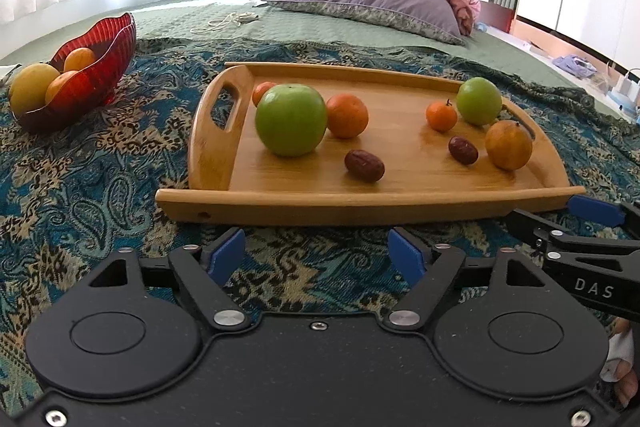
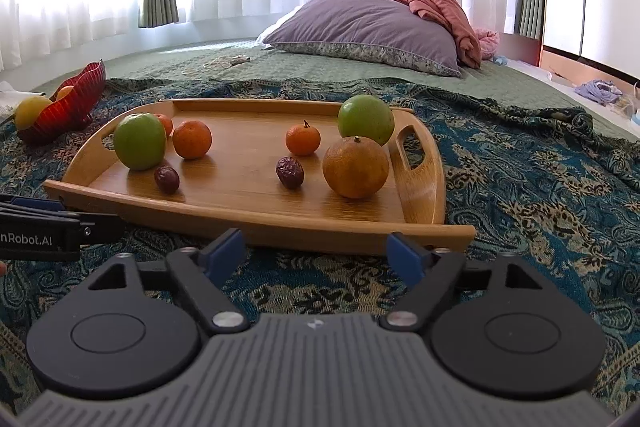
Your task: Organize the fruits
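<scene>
From the left wrist view, the left gripper [image 1: 316,253] fills the bottom of the frame with its blue-padded jaws spread apart and nothing between them, poised over the patterned blue blanket [image 1: 100,163] just short of the wooden tray [image 1: 372,205]. On the tray, left of centre, a big green apple [image 1: 291,120] touches an orange [image 1: 347,116], with a smaller orange [image 1: 262,91] half hidden behind it and a dark date [image 1: 364,165] in front. Toward the right sit a small tangerine [image 1: 441,115], a second green apple [image 1: 479,101], another date [image 1: 463,149] and a dull orange fruit [image 1: 508,145]. A red glass bowl [image 1: 102,67] holding yellow and orange fruit stands at the upper left, well apart from the tray. The right gripper [image 1: 592,223] pokes in from the right edge. In the right wrist view, the right gripper [image 2: 316,253] is likewise released, jaws wide and empty, just before the tray's near rim [image 2: 280,223]. The same fruit lies spread across the tray, the dull orange fruit [image 2: 355,167] nearest, right of centre. The red bowl [image 2: 76,103] sits at far left, and the left gripper [image 2: 60,223] enters at the left edge.
</scene>
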The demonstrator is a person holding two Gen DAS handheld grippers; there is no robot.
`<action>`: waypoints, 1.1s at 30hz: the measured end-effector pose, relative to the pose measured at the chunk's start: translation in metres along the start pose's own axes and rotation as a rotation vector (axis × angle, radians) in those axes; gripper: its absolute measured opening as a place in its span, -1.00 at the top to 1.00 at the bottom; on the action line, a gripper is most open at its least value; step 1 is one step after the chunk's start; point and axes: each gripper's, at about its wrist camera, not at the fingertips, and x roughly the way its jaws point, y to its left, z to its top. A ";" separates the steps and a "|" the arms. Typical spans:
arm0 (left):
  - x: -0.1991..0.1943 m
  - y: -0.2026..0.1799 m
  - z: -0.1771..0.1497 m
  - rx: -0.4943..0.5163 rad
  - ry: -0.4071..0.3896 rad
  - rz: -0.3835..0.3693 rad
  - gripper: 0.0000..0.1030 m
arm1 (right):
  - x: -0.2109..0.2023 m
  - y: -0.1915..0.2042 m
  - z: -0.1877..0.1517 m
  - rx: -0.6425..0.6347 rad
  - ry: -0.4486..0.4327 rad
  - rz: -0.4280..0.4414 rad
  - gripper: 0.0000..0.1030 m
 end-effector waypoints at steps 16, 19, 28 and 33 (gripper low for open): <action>0.008 0.001 -0.011 0.009 0.004 0.025 -0.77 | 0.003 0.007 -0.005 -0.045 0.011 0.017 -1.00; 0.009 -0.002 -0.013 0.027 0.000 0.032 -0.86 | 0.006 0.006 -0.006 -0.041 0.026 0.023 -1.00; 0.015 -0.007 -0.018 0.050 0.001 0.062 -0.99 | 0.015 0.010 -0.010 -0.063 0.073 0.028 -1.00; 0.016 -0.006 -0.019 0.050 0.001 0.064 -0.99 | 0.017 0.008 -0.012 -0.053 0.083 0.035 -1.00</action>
